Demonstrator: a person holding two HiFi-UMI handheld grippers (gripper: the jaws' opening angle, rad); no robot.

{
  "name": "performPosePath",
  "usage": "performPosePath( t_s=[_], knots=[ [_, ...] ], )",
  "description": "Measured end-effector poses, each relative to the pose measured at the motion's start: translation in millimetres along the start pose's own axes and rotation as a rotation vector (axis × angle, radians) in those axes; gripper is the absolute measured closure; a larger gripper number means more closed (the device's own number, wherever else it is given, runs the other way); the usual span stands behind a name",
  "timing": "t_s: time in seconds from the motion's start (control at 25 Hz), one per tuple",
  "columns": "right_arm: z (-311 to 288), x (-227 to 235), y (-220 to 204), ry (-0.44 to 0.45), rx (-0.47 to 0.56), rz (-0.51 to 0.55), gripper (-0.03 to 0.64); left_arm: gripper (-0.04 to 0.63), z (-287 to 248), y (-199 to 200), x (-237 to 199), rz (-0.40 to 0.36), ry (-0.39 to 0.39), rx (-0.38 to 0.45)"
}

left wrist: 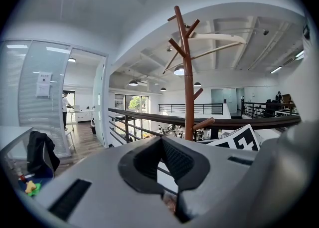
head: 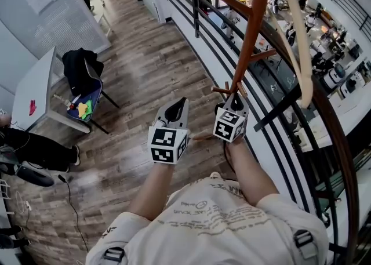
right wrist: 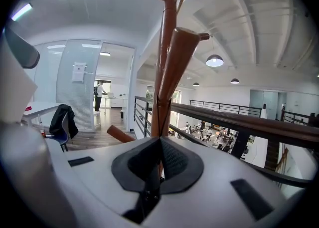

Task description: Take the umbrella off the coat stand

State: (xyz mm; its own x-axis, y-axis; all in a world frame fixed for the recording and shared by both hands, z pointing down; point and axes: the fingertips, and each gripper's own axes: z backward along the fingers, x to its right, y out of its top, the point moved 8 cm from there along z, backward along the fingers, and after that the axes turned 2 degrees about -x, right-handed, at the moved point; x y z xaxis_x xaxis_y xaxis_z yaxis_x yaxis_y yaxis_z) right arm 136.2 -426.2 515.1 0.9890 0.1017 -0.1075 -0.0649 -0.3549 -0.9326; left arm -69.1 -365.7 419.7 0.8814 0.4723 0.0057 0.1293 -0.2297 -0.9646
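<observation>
Currently both grippers are up near the coat stand (head: 250, 32), w/ the person standing beside a curved railing (head: 330, 119) over a lower floor.

The left gripper (head: 181, 102) hangs in open air left of the stand, apart from it. Its own view shows the jaws pressed together at the tips w/ nothing between them. The pole stands ahead & a bit to the right.

The right gripper (head: 235, 100) is right up at the stand's lower pegs. In its view the jaws are drawn together too, only a thin slit left & nothing held. The pole and one thick peg rise just past the tips. Can't tell if the tips touch the wood.

The umbrella (head: 300, 49) is a pale beige one, closed, hanging from the upper pegs on the railing side. It sits well above both grippers & neither touches it. From the left gripper view it shows as a cream length jutting right from the top branches.

Bkgd: wood floor (head: 145, 72), a white table (head: 35, 90) and a chair (head: 93, 93) w/ a black jacket (head: 78, 66) over it, off to the left.
</observation>
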Motion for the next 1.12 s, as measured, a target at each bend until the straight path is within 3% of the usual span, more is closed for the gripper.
performPosePath(
  t_s=[1.12],
  knots=[
    [90,23,28,-0.030,0.152,-0.069,0.614,0.603,15,-3,44,-0.028,-0.158,0.012]
  ],
)
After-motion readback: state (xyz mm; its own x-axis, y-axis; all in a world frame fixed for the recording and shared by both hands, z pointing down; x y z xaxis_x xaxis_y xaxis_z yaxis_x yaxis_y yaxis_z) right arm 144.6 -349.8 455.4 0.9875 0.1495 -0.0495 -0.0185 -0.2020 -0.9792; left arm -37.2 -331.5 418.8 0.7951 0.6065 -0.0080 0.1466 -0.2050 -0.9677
